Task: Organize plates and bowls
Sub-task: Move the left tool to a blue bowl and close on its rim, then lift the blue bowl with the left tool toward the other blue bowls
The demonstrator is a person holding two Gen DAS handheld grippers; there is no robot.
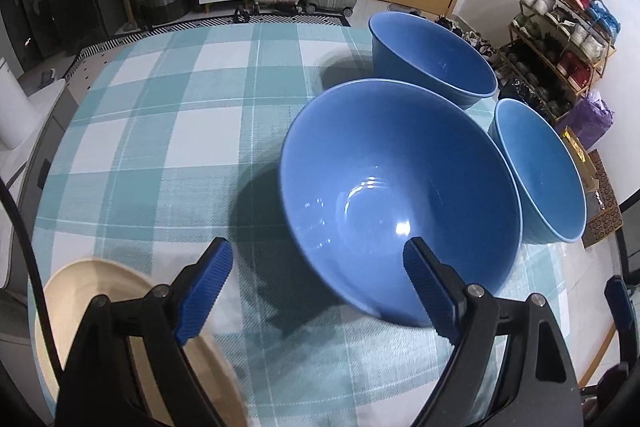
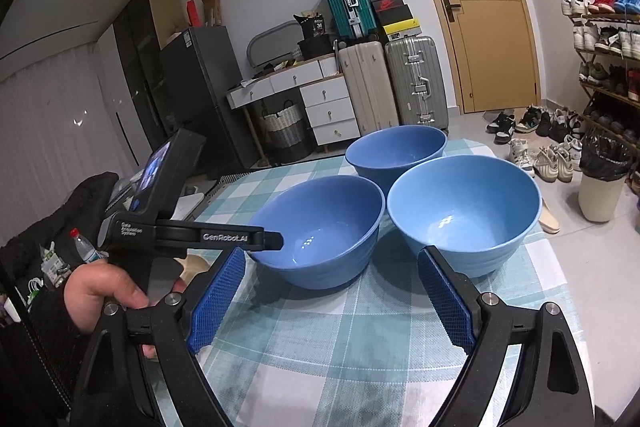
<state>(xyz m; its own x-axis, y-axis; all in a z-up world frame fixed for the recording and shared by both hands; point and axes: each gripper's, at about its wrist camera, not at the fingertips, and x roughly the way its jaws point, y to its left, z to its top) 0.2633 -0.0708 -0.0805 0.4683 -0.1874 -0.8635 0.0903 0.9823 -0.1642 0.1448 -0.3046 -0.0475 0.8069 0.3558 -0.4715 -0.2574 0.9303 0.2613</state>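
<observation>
Left wrist view: I see the left hand-held gripper point(image 1: 318, 259) with its jaws spread wide and nothing held between them. The landmark is the nearest blue bowl point(image 1: 400, 195), which stands upright on the bench point(image 1: 168, 115) under a teal and white checked cloth. The gripper's right finger point(image 1: 430, 287) overlaps the near rim of this bowl in the picture; I cannot tell whether it touches. The left finger point(image 1: 206, 287) is over bare cloth, clear of the bowl. A second blue bowl point(image 1: 432, 57) stands just behind the landmark bowl, and a third blue bowl point(image 1: 538, 171) stands just to its right, near the bench edge. A cream plate point(image 1: 80, 287) lies well to the left of the landmark bowl, at the near corner, partly hidden by the gripper body.

Right wrist view: I see the right hand-held gripper point(image 2: 332, 279) with its jaws equally wide and empty, hovering above the cloth in front of the bowls. Here the landmark bowl point(image 2: 320, 227) is the left one of the front pair. The third bowl point(image 2: 464, 211) stands just to its right, and the second bowl point(image 2: 396, 151) stands behind both. To the left of the landmark bowl, a person's hand point(image 2: 100, 287) grips the left hand-held gripper point(image 2: 276, 239), whose tip reaches the bowl's left rim.
</observation>
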